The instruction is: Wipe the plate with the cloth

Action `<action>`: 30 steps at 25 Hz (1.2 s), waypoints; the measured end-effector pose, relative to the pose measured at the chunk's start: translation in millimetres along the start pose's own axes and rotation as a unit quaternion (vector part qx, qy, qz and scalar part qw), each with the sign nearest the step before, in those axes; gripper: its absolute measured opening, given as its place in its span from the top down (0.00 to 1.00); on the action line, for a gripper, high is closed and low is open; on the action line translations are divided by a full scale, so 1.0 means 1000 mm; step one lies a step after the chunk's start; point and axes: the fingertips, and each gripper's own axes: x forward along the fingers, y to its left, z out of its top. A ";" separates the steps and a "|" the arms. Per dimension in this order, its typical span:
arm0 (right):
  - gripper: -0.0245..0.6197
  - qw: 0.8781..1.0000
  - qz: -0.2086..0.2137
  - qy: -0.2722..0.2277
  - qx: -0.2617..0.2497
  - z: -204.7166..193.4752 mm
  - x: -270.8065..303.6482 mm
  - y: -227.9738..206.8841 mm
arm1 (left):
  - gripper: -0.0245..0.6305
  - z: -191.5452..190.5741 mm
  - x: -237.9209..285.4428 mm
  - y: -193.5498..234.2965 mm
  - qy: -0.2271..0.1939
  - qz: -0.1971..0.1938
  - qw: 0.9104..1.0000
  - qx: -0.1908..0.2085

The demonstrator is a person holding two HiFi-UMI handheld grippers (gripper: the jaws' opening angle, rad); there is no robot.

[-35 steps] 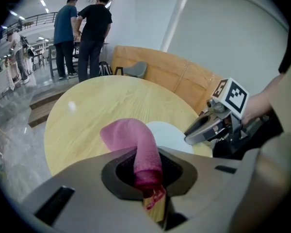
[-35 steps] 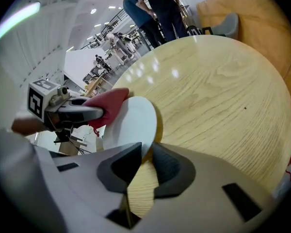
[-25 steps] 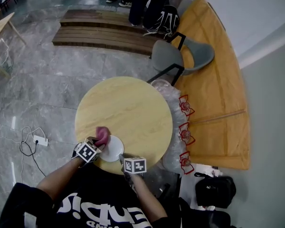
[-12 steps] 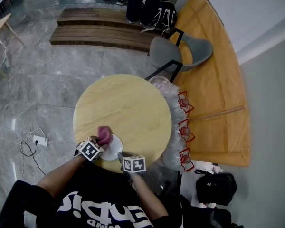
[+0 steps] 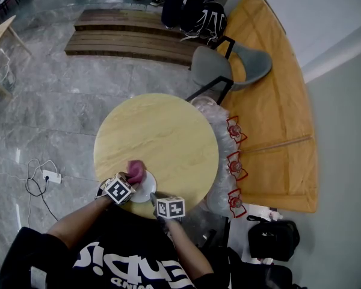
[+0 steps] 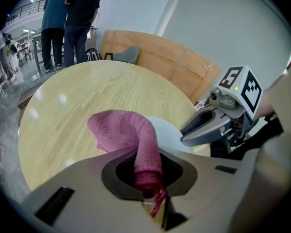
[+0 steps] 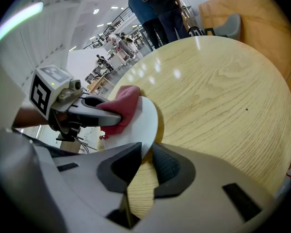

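Observation:
A small white plate (image 5: 145, 188) sits at the near edge of the round wooden table (image 5: 168, 137). My right gripper (image 5: 154, 201) is shut on the plate's (image 7: 143, 125) near rim and holds it tilted. A pink cloth (image 5: 136, 171) is pinched in my left gripper (image 5: 128, 182), which is shut on it. The cloth (image 6: 131, 135) drapes forward from the jaws onto the plate's (image 6: 167, 136) left part. In the right gripper view the cloth (image 7: 123, 108) presses against the plate face, under the left gripper (image 7: 99, 116).
A grey chair (image 5: 228, 71) stands behind the table. Clear plastic wrap (image 5: 219, 143) hangs off the table's right side. A power strip with cable (image 5: 48, 178) lies on the floor at left. People (image 6: 72, 18) stand beyond the table. A black bag (image 5: 272, 241) is at lower right.
My left gripper has slid the cloth a little to the right and farther onto the plate. The right gripper keeps its hold on the rim.

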 end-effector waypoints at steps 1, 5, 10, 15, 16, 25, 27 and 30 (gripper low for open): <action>0.85 1.000 0.000 -0.001 0.001 0.000 0.000 0.000 | 0.88 0.001 0.001 -0.002 0.000 -0.002 1.000 0.002; 0.85 1.000 -0.001 -0.006 0.005 -0.001 0.000 -0.001 | 0.88 0.001 0.007 -0.010 0.004 -0.009 1.000 0.010; 0.85 1.000 0.000 -0.011 0.008 0.002 -0.001 0.002 | 0.88 0.003 0.010 -0.023 0.012 -0.024 0.999 0.022; 0.85 1.000 -0.005 -0.009 0.009 -0.001 0.000 -0.001 | 0.88 0.004 0.018 -0.035 0.017 -0.040 0.998 0.035; 0.85 1.000 -0.005 -0.009 0.009 -0.001 0.000 -0.001 | 0.88 0.003 0.020 -0.037 0.019 -0.042 0.998 0.040; 0.85 1.000 -0.009 -0.015 0.013 -0.001 -0.001 -0.001 | 0.88 -0.011 0.024 -0.045 0.048 -0.044 0.997 0.048; 0.85 1.000 -0.010 -0.017 0.014 0.000 -0.001 -0.001 | 0.88 -0.012 0.023 -0.048 0.049 -0.045 0.996 0.051; 0.85 1.000 -0.010 -0.018 0.014 0.002 -0.001 -0.001 | 0.88 -0.008 0.024 -0.054 0.031 -0.056 0.997 0.053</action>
